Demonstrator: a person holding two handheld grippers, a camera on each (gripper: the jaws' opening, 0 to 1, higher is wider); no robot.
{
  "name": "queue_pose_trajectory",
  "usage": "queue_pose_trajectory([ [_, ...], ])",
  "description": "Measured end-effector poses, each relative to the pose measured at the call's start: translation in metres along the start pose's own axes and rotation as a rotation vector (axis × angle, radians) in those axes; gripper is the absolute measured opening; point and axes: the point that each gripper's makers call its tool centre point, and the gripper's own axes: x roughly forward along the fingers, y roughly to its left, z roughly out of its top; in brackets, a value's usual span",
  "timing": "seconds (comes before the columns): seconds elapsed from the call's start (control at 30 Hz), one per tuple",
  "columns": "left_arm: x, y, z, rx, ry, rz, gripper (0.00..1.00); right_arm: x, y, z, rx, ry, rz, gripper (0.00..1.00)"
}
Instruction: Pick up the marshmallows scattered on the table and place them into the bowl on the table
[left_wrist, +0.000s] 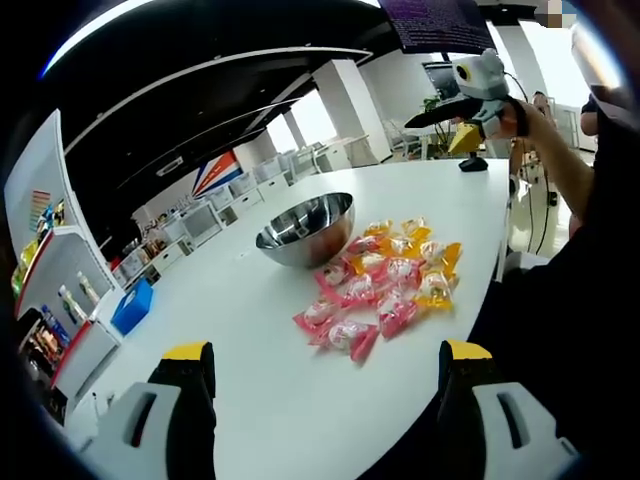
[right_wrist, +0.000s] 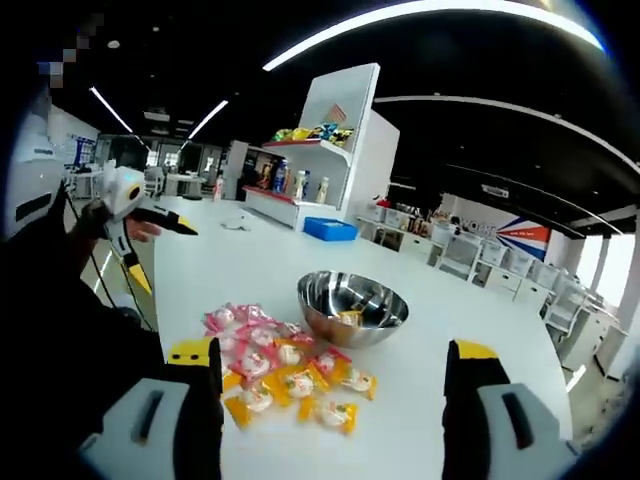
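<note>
We hold the left gripper (left_wrist: 325, 375) and right gripper (right_wrist: 330, 375) with jaws apart (nothing between them) above the white table (left_wrist: 300, 420), where wrapped marshmallows (left_wrist: 385, 285) lie heaped just beside the steel bowl (left_wrist: 306, 229).

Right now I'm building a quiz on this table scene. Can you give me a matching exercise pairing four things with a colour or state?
Things:
1. bowl
2. left tool
3. tray
4. marshmallows

Descriptions:
A. blue
B. wrapped in pink and orange, piled beside the bowl
C. shiny metal
D. jaws apart, holding nothing

Pairs: 1-C, 2-D, 3-A, 4-B
</note>
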Motion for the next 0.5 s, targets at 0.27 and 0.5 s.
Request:
queue_pose_trajectory([
  [0.27,0.000,-0.002,0.000,0.000,-0.001,-0.002,0.90,-0.028,-0.004,-0.018,0.025,0.033,-0.037,0.86],
  [0.5,0.000,-0.002,0.001,0.002,0.000,0.001,0.90,-0.021,-0.007,-0.015,0.050,0.016,-0.056,0.87],
])
